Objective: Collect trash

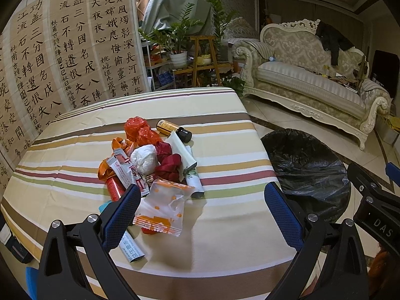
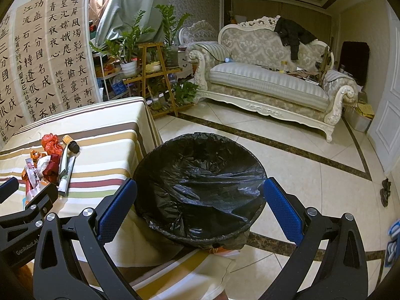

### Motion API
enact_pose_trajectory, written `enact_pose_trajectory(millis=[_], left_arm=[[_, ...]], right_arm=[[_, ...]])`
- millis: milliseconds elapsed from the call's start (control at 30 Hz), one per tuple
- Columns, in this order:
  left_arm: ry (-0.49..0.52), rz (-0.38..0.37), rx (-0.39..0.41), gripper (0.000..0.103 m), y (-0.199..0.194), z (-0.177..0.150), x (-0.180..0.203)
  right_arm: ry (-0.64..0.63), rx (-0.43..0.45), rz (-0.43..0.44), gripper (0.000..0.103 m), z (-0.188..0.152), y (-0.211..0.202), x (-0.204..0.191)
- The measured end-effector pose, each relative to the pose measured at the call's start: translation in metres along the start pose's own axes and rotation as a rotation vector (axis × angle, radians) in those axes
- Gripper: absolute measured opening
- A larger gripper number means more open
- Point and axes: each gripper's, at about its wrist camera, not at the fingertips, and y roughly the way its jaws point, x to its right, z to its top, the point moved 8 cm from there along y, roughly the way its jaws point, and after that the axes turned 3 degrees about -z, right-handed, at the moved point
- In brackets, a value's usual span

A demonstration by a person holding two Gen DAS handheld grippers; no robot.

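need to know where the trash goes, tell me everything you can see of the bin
The bin is a round container lined with a crinkled, glossy black plastic bag folded over its rim. It stands upright on the tiled floor, right beside the striped table; contact is unclear. Its mouth is open and it looks empty. The right gripper hovers open above it.

Calligraphy sheets [image 1: 72, 50] hang at the left. A striped cloth covers the table [image 1: 225, 150]. Beyond it stand potted plants [image 1: 180, 35] on a wooden stand [image 1: 205, 57] — and a cream carved sofa [image 2: 270, 80], a dark jacket [image 2: 291, 35] draped over its back.
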Motion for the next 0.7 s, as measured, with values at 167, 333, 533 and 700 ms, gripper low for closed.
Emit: enact_pose_trajectory(millis=[167, 333, 533, 700], left_arm=[[0.004, -0.002, -0.001, 0.096, -0.001, -0.001, 0.003], [0.007, -0.010, -0.006, 0.096, -0.002, -0.001, 0.004], [0.024, -0.030, -0.010, 0.096, -0.008, -0.001, 0.007], [0.017, -0.028, -0.019, 0.096, -0.012, -0.001, 0.001]], right_arm=[[0.002, -0.002, -0.003, 0.099, -0.001, 0.000, 0.003], [0.005, -0.006, -0.003, 0.099, -0.001, 0.002, 0.005], [0.015, -0.013, -0.004, 0.099, 0.000, 0.002, 0.006], [0.011, -0.017, 0.006, 0.099, -0.001, 0.002, 0.004]])
